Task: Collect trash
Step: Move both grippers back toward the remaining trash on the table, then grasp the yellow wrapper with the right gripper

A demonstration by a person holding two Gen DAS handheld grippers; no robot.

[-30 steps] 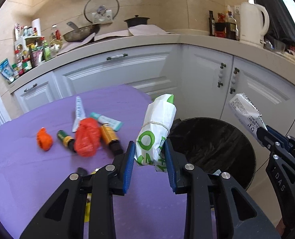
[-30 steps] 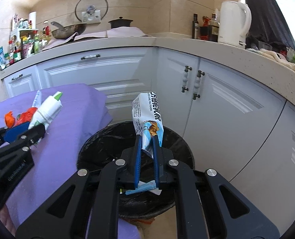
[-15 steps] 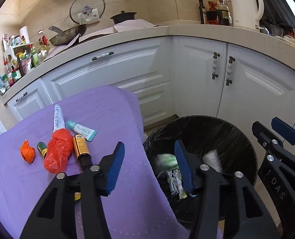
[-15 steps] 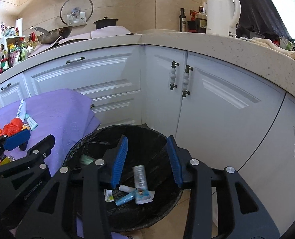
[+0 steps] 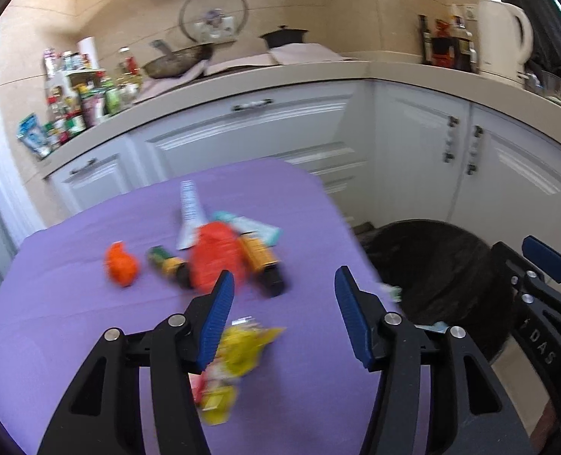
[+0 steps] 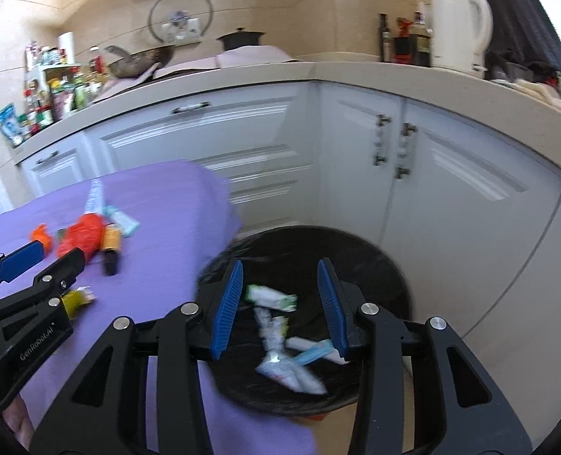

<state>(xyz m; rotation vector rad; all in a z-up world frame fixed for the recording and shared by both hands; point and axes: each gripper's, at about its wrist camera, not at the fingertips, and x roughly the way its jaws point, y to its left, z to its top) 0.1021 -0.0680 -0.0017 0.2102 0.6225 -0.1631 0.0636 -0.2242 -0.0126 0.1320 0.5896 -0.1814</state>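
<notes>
My left gripper [image 5: 284, 303] is open and empty above the purple table [image 5: 72, 303]. Trash lies on it: a red crumpled bag [image 5: 216, 258], an orange scrap [image 5: 120, 265], a small green-yellow bottle [image 5: 166, 263], an amber bottle [image 5: 261, 261], two tubes [image 5: 189, 208] and yellow wrappers [image 5: 238, 352] just under the jaws. My right gripper [image 6: 280, 299] is open and empty over the black bin [image 6: 386, 265], which holds the green-white packet [image 6: 271, 297] and other wrappers [image 6: 280, 364].
White cabinets [image 5: 413, 140] stand behind the table and bin. The counter carries a white kettle [image 5: 502, 38], bottles, a pan and a spice rack [image 5: 72, 102]. The bin also shows in the left wrist view [image 5: 443, 265], right of the table edge.
Both grippers opened and dropped the green-white packet and the white snack bag into the bin. My left gripper has since swung left, back over the table.
</notes>
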